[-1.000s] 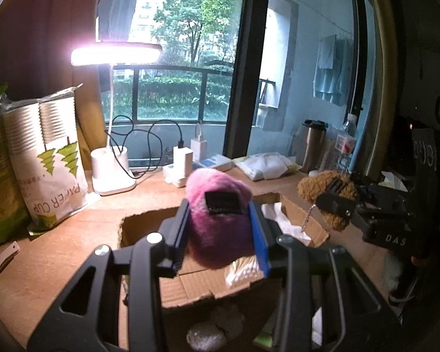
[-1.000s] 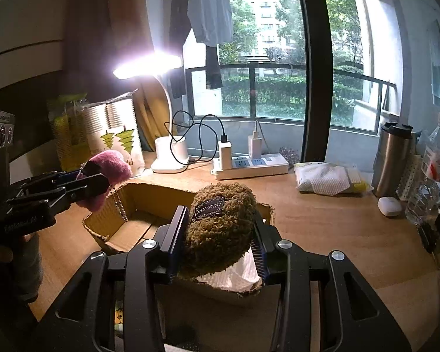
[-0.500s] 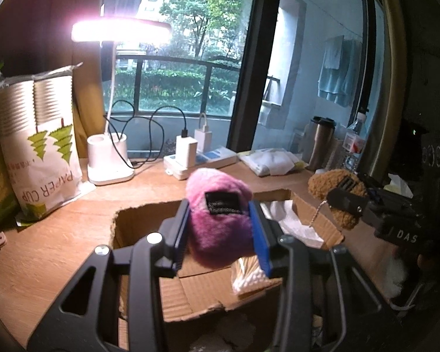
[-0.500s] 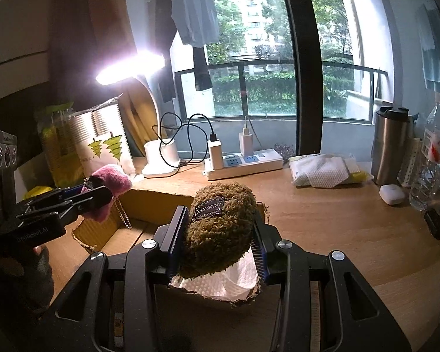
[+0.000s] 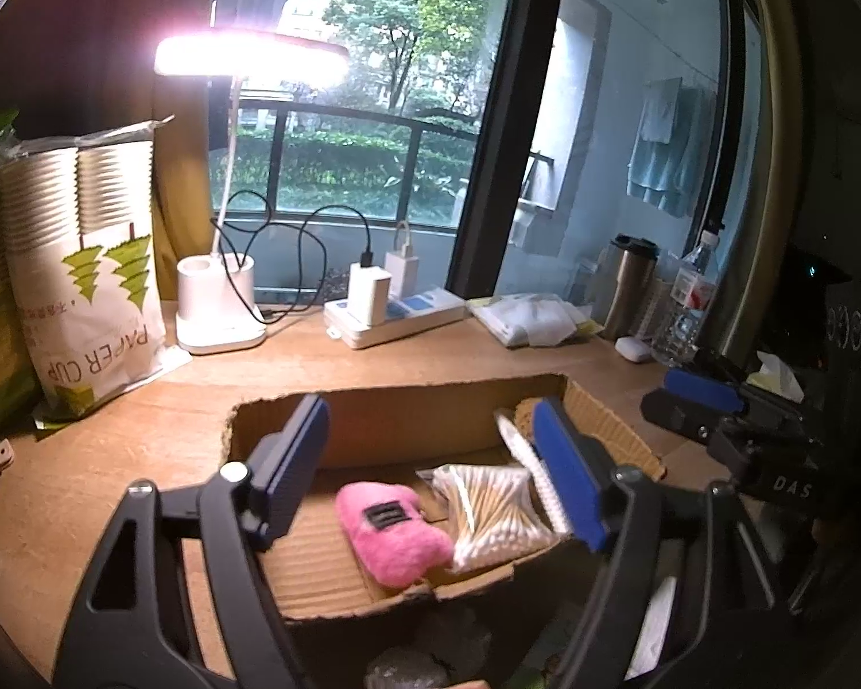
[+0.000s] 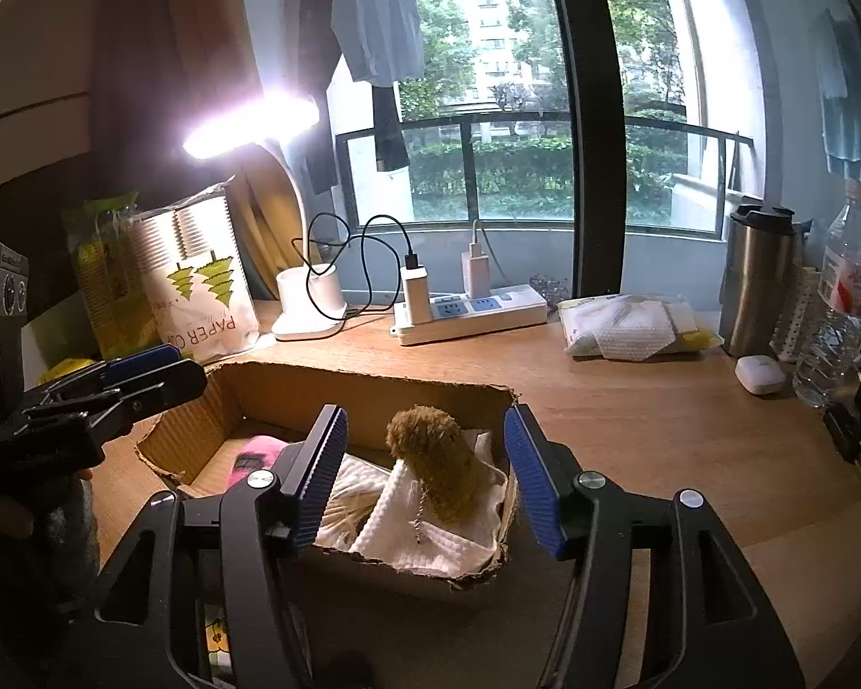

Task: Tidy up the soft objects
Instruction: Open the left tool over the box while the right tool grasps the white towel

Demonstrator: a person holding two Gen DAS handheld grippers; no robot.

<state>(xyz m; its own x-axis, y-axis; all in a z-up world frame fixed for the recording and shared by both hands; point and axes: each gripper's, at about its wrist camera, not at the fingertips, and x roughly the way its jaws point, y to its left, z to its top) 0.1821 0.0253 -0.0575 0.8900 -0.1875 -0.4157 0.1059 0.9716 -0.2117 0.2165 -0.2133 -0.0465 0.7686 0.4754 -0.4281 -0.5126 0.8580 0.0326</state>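
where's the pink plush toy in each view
Left wrist view: pink plush toy lies low and centre on the floor of the cardboard box, between the open left tongs.
Right wrist view: only a pink patch shows at lower left, in the box's left end, partly behind a finger.
Shared landmark: white power strip behind the box.

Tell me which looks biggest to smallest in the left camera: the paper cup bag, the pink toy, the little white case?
1. paper cup bag
2. pink toy, though it's nearer the camera
3. little white case

Home desk by a balcony window (image 6: 545,115): lamp (image 5: 247,57), power strip (image 6: 470,316), hanging laundry (image 6: 376,11).
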